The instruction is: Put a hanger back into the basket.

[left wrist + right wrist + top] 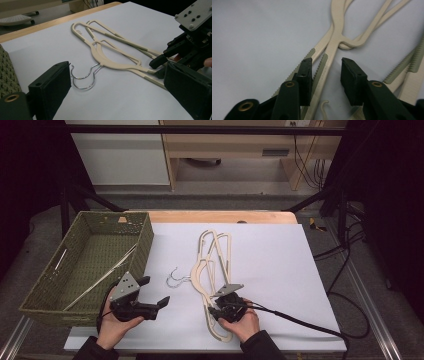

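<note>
While the left gripper (152,296) hovers open and empty over the near left of the surface (270,255) in the high view, the right gripper (216,308) sits low on the near ends of the hangers (212,265), a cream pair that lies crossed on the white sheet, with their hooks (176,277) pointing left toward the basket (127,222) at the far left. Seen from the left gripper view, that gripper's jaws stand wide apart with nothing between them, the hooks (83,76) lie just beyond them, and the right gripper (160,66) rests on the hanger arms (130,66) at the right. From the right gripper view, its jaws are partly open, one ridged hanger arm (324,67) runs between them beside the left pad (305,77), and the right pad (350,75) stands clear of it.
</note>
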{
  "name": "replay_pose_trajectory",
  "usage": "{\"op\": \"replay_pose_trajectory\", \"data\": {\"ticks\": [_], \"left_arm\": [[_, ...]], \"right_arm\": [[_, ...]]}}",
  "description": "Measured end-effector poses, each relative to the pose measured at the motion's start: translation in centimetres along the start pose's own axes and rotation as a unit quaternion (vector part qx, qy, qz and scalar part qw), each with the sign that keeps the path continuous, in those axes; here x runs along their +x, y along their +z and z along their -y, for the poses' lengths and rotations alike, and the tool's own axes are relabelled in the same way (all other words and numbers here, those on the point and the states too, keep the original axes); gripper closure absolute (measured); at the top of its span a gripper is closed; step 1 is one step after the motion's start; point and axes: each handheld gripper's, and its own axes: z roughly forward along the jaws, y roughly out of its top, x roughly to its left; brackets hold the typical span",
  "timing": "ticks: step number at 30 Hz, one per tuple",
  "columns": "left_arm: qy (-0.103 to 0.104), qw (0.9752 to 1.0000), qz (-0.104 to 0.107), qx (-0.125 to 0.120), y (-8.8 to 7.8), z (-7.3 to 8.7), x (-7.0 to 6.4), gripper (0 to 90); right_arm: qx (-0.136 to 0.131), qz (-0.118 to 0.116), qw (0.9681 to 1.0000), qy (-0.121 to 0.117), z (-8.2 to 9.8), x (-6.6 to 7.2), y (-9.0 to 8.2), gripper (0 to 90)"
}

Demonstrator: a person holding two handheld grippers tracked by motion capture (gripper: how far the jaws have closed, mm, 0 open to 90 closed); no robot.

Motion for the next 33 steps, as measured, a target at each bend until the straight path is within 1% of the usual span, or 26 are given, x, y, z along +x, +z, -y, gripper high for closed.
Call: {"op": "replay_pose_trajectory", "data": {"ticks": [2, 4, 5, 6, 9, 10, 12, 13, 16, 17, 19, 20, 21, 23, 24, 25, 27, 28, 31, 32, 33], "left_arm": [[0.000, 1.0000, 0.001, 0.000, 0.0, 0.0, 0.0, 7.4], [0.000, 1.0000, 0.002, 0.000, 0.1, 0.0, -0.1, 7.5], [0.001, 1.0000, 0.002, 0.001, 0.1, 0.0, -0.2, 7.5], [0.001, 1.0000, 0.002, 0.002, 0.1, 0.0, -0.2, 7.5], [0.002, 1.0000, 0.004, 0.004, 0.1, 0.1, -0.3, 7.6], [0.002, 1.0000, 0.004, 0.004, 0.1, 0.1, -0.3, 7.6], [0.002, 1.0000, 0.003, 0.004, 0.1, 0.1, -0.3, 7.7], [0.001, 1.0000, 0.003, 0.004, 0.1, 0.1, -0.3, 7.7], [0.001, 1.0000, 0.003, 0.004, 0.1, 0.1, -0.3, 7.8], [0.000, 1.0000, 0.004, 0.004, 0.2, 0.1, -0.3, 7.8], [0.000, 1.0000, 0.004, 0.004, 0.2, 0.1, -0.3, 7.8], [0.000, 1.0000, 0.004, 0.005, 0.2, 0.1, -0.3, 7.8], [0.000, 1.0000, 0.005, 0.005, 0.2, 0.1, -0.4, 7.9], [0.001, 1.0000, 0.005, 0.006, 0.3, 0.1, -0.4, 7.9], [0.000, 1.0000, 0.006, 0.006, 0.4, 0.1, -0.5, 8.0], [-0.001, 1.0000, 0.005, 0.005, 0.4, 0.1, -0.5, 8.0], [0.001, 1.0000, 0.006, 0.007, 0.5, 0.0, -0.7, 8.2], [0.002, 1.0000, 0.006, 0.007, 0.5, 0.0, -0.7, 8.2], [0.002, 0.9999, 0.006, 0.009, 0.7, 0.0, -0.8, 8.4], [0.002, 0.9999, 0.006, 0.010, 0.7, 0.0, -0.9, 8.5], [0.002, 0.9999, 0.006, 0.012, 0.8, 0.0, -0.9, 8.6]], "right_arm": [[0.000, -0.004, 1.0000, -0.001, 0.0, -0.1, 0.0, 67.7], [0.003, 0.000, 1.0000, 0.006, 0.0, -0.1, 0.0, 74.0], [0.008, -0.001, 0.9999, 0.007, 0.0, -0.2, -0.1, 74.3], [0.009, -0.001, 0.9997, 0.021, -0.1, -0.2, -0.1, 74.6], [0.016, -0.001, 0.9994, 0.030, -0.2, -0.4, -0.2, 76.0], [0.020, 0.011, 0.9990, 0.038, -0.3, -0.5, -0.3, 76.9], [0.020, 0.020, 0.9990, 0.034, -0.2, -0.9, -0.5, 78.5], [0.027, 0.025, 0.9986, 0.039, -0.2, -1.1, -0.8, 79.1], [0.027, 0.029, 0.9979, 0.051, 0.0, -1.7, -1.0, 79.1], [0.025, 0.029, 0.9980, 0.049, 0.1, -1.9, -1.0, 78.8], [0.023, 0.029, 0.9981, 0.048, 0.1, -1.9, -1.0, 75.6], [0.019, 0.030, 0.9986, 0.040, 0.1, -1.9, -0.9, 72.4], [0.018, 0.025, 0.9988, 0.037, 0.2, -1.9, -0.8, 71.0], [0.017, 0.030, 0.9986, 0.039, 0.2, -1.6, -0.7, 71.5], [0.017, 0.034, 0.9989, 0.027, 0.3, -1.7, -0.7, 74.8], [0.016, 0.041, 0.9988, 0.022, 0.3, -1.6, -0.6, 76.9], [0.014, 0.044, 0.9985, 0.028, 0.3, -1.6, -0.6, 78.8], [0.015, 0.049, 0.9984, 0.025, 0.3, -1.5, -0.6, 79.0], [0.016, 0.046, 0.9984, 0.027, 0.3, -1.6, -0.6, 79.6], [0.017, 0.046, 0.9981, 0.038, 0.2, -1.5, -0.6, 79.9], [0.018, 0.045, 0.9980, 0.040, 0.2, -1.6, -0.6, 80.0]]}}
